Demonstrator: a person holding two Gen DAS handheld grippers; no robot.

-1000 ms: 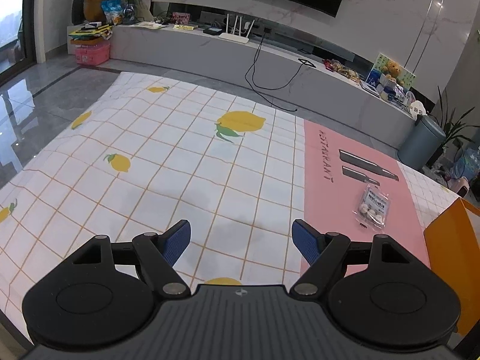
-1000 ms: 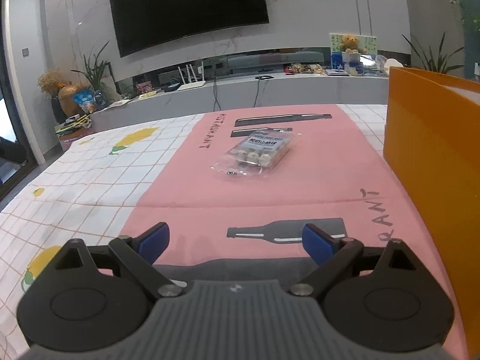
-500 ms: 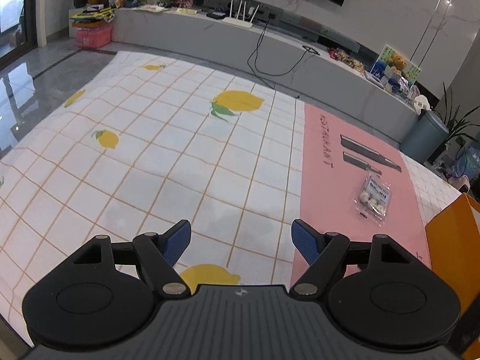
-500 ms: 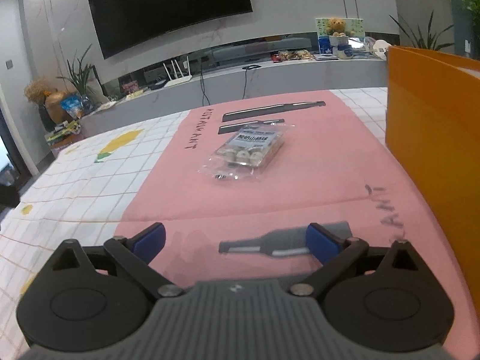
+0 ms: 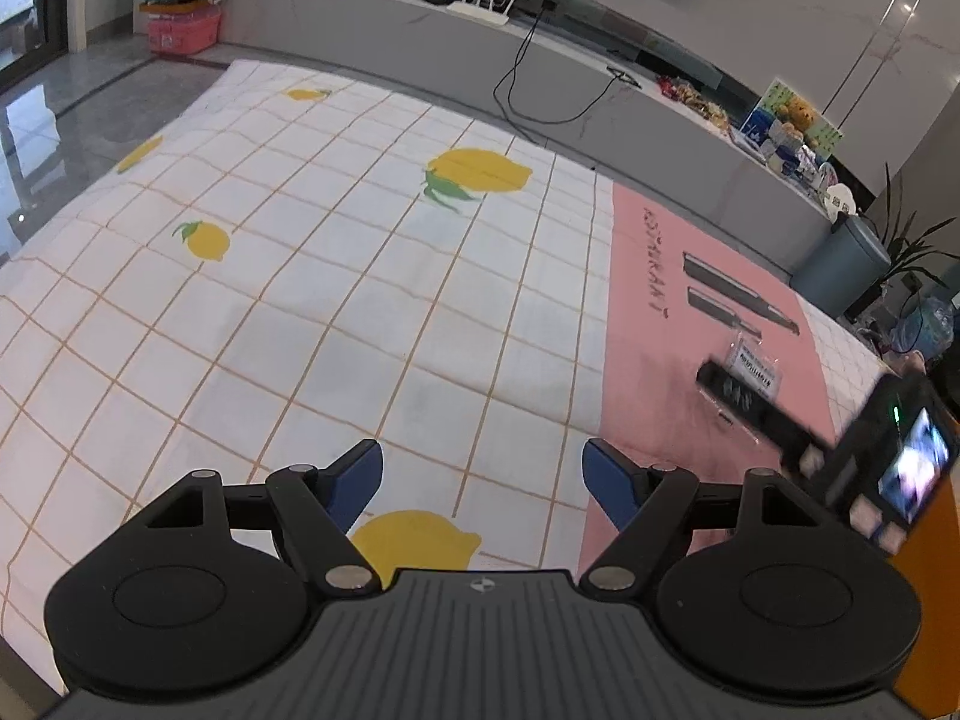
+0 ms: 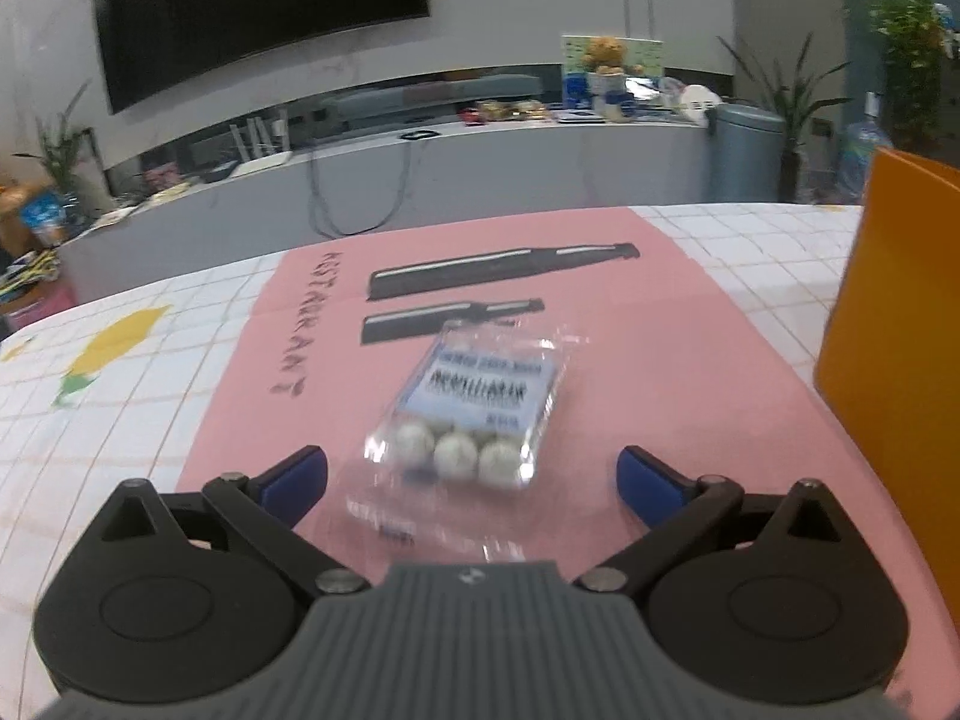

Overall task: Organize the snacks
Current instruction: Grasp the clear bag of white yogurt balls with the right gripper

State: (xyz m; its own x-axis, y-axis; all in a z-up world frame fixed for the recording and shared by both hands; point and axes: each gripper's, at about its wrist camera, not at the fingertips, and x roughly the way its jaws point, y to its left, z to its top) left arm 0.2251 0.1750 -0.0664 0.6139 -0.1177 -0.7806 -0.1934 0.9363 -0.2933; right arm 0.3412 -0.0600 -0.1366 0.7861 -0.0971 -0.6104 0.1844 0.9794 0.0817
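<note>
A clear snack pack (image 6: 474, 408) with a blue label and white round pieces lies on the pink mat (image 6: 660, 372). My right gripper (image 6: 471, 477) is open, its blue fingertips on either side of the pack's near end, not touching it. In the left wrist view the pack (image 5: 750, 369) is partly covered by the right gripper's body (image 5: 852, 450). My left gripper (image 5: 483, 480) is open and empty over the lemon-print cloth (image 5: 300, 276), well left of the pack.
An orange box (image 6: 894, 372) stands at the right edge of the mat; it shows in the left wrist view (image 5: 927, 588) too. A grey TV bench (image 6: 420, 180) runs behind the table. A grey bin (image 5: 846, 264) and plants stand at far right.
My right gripper has moved forward to the snack pack, which now lies between its open fingers. My left gripper has tilted down and shifted slightly; the right gripper has come into its view.
</note>
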